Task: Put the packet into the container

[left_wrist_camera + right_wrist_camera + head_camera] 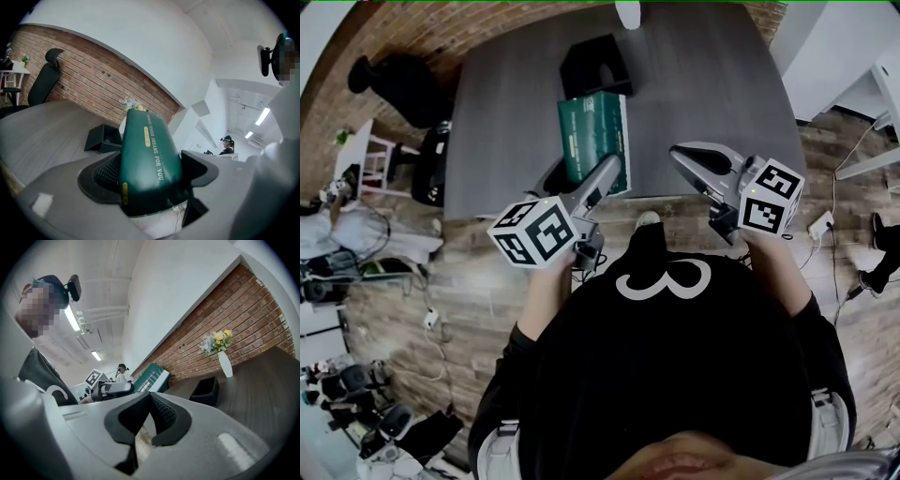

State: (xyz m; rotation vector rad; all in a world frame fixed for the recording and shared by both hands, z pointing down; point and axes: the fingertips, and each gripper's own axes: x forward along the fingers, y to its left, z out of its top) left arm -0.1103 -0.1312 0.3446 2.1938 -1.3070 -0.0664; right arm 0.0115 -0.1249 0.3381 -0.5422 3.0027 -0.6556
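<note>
Grey jaws of the left tool point(151, 168) are clamped on the near end of the packet point(146, 145), a glossy dark green pack with gold lettering and a white side. It juts toward 12 o'clock over the bench's point(506, 122) near edge. The black container point(595, 64) sits beyond at 12 o'clock, apart. At 3 o'clock, the right tool point(149, 398) has its jaws pressed together, empty.

Grey table point(712, 94) with black container point(595, 64), white vase point(628, 11)
</note>
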